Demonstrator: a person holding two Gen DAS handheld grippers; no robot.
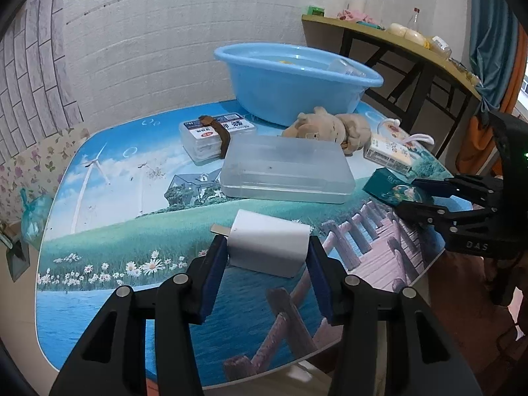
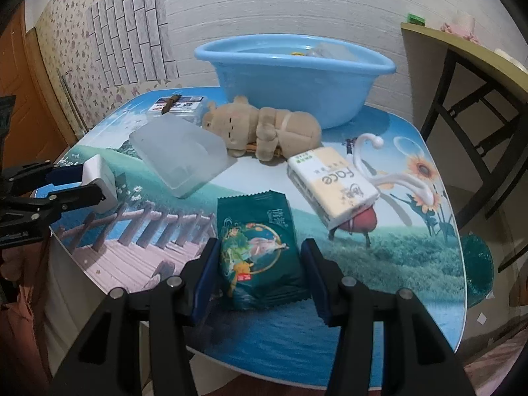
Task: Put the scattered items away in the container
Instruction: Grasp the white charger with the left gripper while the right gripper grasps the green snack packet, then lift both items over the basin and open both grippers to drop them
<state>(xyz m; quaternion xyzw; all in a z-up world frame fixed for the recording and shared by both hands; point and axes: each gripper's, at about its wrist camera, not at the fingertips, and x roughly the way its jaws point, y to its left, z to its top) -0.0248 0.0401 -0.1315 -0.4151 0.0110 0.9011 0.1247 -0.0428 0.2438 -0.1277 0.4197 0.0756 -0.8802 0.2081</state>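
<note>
A blue basin [image 1: 290, 82] [image 2: 293, 79] stands at the table's far side with a few items inside. My left gripper [image 1: 268, 257] is open, its jaws on either side of a white charger block [image 1: 269, 247] lying on the table; the charger also shows in the right wrist view [image 2: 99, 178]. My right gripper [image 2: 260, 260] is open, its jaws on either side of a dark green snack packet [image 2: 257, 247], also seen in the left wrist view [image 1: 392, 188]. A plush bear [image 2: 264, 128], tissue pack [image 2: 330, 184], white hook [image 2: 389, 171] and clear plastic box [image 2: 181, 155] lie scattered.
A small labelled box with a brown strap [image 1: 214, 135] lies at the far left of the table [image 1: 132, 198]. A wooden side table [image 1: 412, 52] with bottles stands at the right. A brick-pattern wall is close behind the basin.
</note>
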